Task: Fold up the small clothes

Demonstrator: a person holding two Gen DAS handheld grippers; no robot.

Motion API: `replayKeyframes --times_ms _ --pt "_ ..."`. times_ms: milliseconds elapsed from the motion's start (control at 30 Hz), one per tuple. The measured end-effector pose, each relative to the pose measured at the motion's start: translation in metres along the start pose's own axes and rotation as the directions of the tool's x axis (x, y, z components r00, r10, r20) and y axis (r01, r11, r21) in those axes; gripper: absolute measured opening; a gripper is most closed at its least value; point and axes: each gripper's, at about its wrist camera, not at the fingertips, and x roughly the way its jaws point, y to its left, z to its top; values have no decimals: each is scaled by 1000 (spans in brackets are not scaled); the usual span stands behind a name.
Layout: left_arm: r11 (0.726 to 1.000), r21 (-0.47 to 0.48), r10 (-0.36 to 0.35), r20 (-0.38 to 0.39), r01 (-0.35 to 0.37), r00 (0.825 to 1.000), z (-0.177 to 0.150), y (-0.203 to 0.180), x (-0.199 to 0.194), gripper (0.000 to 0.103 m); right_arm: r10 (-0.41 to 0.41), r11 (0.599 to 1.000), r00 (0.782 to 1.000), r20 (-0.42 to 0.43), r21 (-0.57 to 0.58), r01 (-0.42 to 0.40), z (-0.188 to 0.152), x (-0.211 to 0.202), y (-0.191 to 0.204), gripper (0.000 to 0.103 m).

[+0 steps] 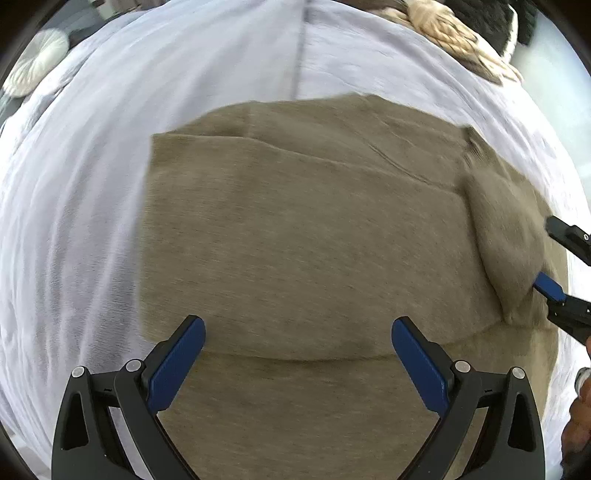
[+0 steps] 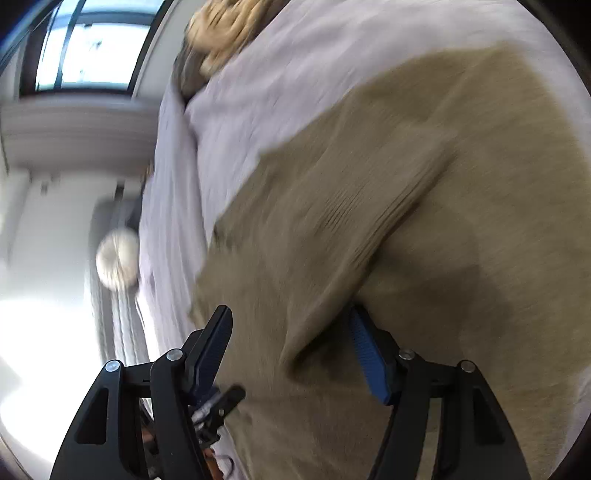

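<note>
A tan knit garment (image 1: pixel 303 236) lies spread on a pale lilac bed sheet (image 1: pixel 88 177), with one side folded over in a straight crease. My left gripper (image 1: pixel 298 332) hangs open and empty just above its near part. My right gripper (image 1: pixel 543 258) is at the garment's right edge, where a raised flap of tan cloth (image 1: pixel 506 236) sits between its fingers. In the blurred right wrist view the right gripper (image 2: pixel 291 332) is wide apart with the ribbed fold of the garment (image 2: pixel 369 229) lying between the jaws, against the blue pad (image 2: pixel 369 354).
A fluffy beige and dark cushion (image 1: pixel 454 29) lies at the bed's far right. A round cream pillow (image 1: pixel 37 62) sits at the far left edge. A window (image 2: pixel 92 44) and white wall show beyond the bed.
</note>
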Motion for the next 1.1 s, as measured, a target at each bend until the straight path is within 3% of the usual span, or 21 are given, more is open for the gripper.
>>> replayKeyframes --times_ms 67,100,133,167,200,300,400,500,600,667,700,733,867,933,1100 --pt "1000 -29 -13 9 13 1000 3 16 -4 102 15 997 999 49 71 -18 11 -5 -11 67" --pt "999 -41 -28 16 28 999 3 23 -7 102 23 995 998 66 96 -29 16 -8 -10 50" --pt "998 -50 -44 22 46 999 2 28 -11 102 38 993 996 80 110 -47 19 -6 -9 22" --pt "997 -56 -59 28 61 998 2 33 -13 102 48 993 996 81 107 -56 24 -3 -6 12" --pt "994 -63 -83 35 85 996 6 46 -16 102 49 995 996 75 85 -55 27 1 2 10" --pt "981 -92 -167 45 171 985 14 62 -22 102 47 994 999 19 -102 -45 22 23 49 10" --pt "952 -147 -262 59 268 963 18 52 -28 102 -15 952 995 -101 -307 -16 -5 55 91 10" --pt "921 -198 -330 64 336 942 7 46 -20 102 -161 882 966 -203 -468 48 -44 94 110 14" --pt "904 -225 -363 44 363 931 10 36 -7 102 -258 853 934 -246 -513 100 -66 111 106 17" --pt "897 -229 -381 32 377 924 12 27 1 102 -238 870 934 -265 -486 84 -70 104 99 34" --pt "895 -225 -388 27 384 921 11 23 3 102 -215 885 936 -278 -460 67 -71 97 94 54" --pt "895 -219 -394 22 389 919 12 21 4 102 -191 902 940 -284 -428 54 -70 89 88 64" --pt "887 -208 -420 7 412 907 12 13 5 102 -219 928 953 -212 -347 136 -63 43 57 64" --pt "884 -196 -432 4 425 902 15 7 5 102 -211 958 962 -176 -233 168 -54 13 26 64" --pt "882 -187 -446 -29 433 895 23 -5 17 101 -125 991 991 -50 46 127 -36 -44 -40 64"
